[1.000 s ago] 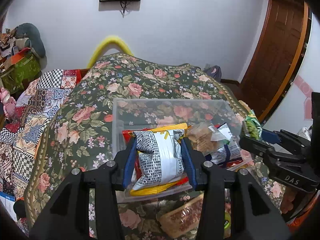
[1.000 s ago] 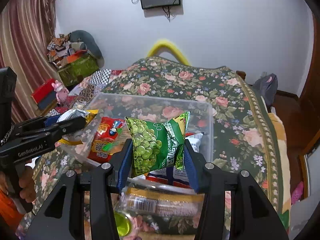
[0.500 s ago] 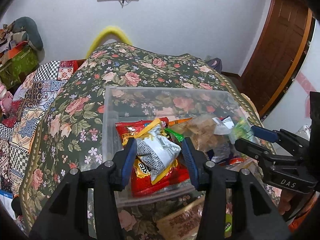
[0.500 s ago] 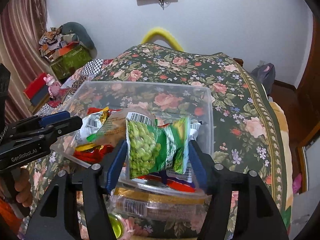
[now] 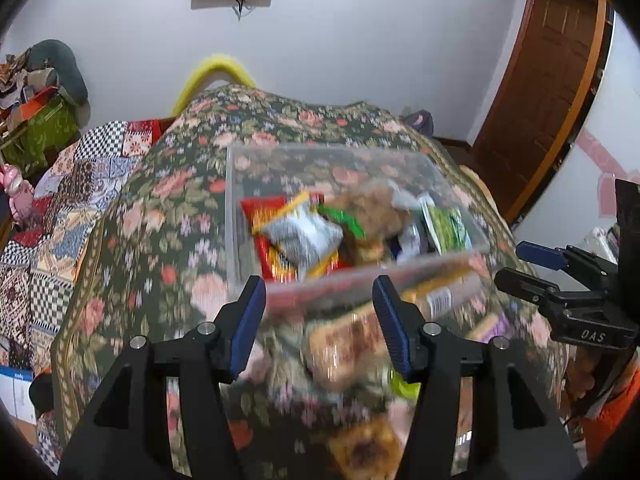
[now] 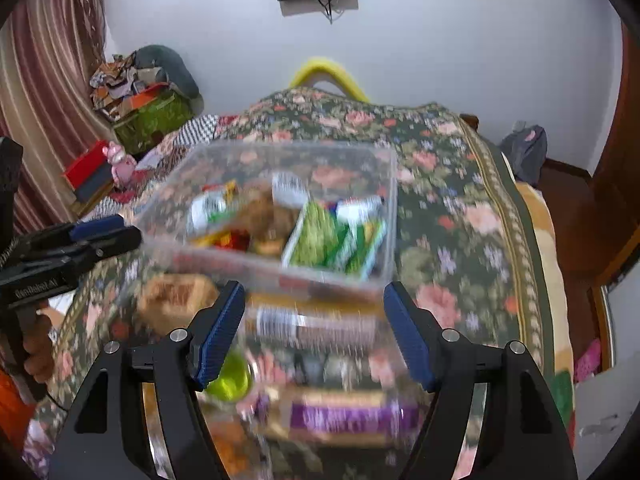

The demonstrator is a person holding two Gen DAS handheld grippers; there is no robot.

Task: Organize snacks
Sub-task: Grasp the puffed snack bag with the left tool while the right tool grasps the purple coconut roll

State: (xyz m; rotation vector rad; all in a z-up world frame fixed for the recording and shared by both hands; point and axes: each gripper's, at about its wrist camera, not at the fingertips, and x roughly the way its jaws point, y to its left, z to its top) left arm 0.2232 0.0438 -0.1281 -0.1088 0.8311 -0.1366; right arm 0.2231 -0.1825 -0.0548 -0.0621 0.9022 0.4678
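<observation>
In front of the clear box (image 6: 390, 216) on the flowery bed, the left gripper (image 5: 318, 326) and right gripper (image 6: 316, 334) are both spread wide and hold nothing, several snack bags (image 6: 332, 236) lie inside, and more snacks (image 6: 352, 416) wait nearby.

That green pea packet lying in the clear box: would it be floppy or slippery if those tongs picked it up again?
Probably floppy: the green pea packet is a thin puffy pouch slumped against the clear box wall. Its shiny film looks slippery. Likely light.

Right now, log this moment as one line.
left gripper: open | right gripper: open | green pea bag, white bag: in clear bin
</observation>
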